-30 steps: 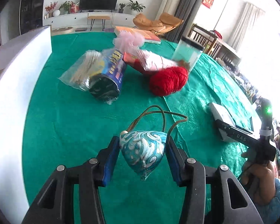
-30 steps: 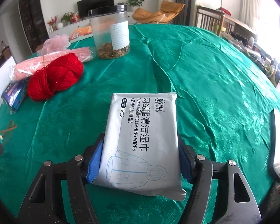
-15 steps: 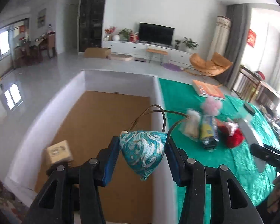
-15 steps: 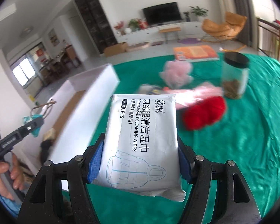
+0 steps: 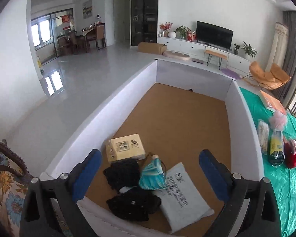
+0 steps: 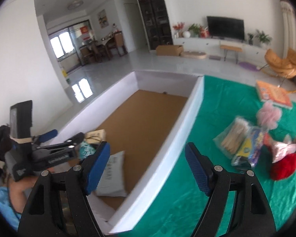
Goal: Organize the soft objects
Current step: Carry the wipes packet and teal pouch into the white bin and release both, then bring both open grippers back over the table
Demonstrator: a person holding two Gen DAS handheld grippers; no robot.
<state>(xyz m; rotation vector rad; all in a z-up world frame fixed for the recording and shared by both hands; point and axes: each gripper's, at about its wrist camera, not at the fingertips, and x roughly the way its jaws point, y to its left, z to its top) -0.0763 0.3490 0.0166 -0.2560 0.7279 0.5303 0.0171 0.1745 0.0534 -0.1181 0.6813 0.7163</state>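
**Two open grippers over the big white box**

Both grippers are empty. The left gripper (image 5: 149,170) hangs over the near end of the white box (image 5: 116,96), and its jaws are opening wide with nothing pressed between them. Below it, on the brown floor of the box, lie the teal pouch (image 5: 152,174), the pack of wipes (image 5: 182,194), two black knitted things (image 5: 126,189) and a small tan box (image 5: 125,147). All sit near the close end wall.

The right gripper (image 6: 147,166) is above the box's long side wall, next to the green tablecloth (image 6: 223,106). Its jaws are opening too, and nothing is held.

Out on the cloth sit a red yarn ball (image 6: 284,166), a pink puff (image 6: 268,115) and some bags (image 6: 234,136), near the box's long side.
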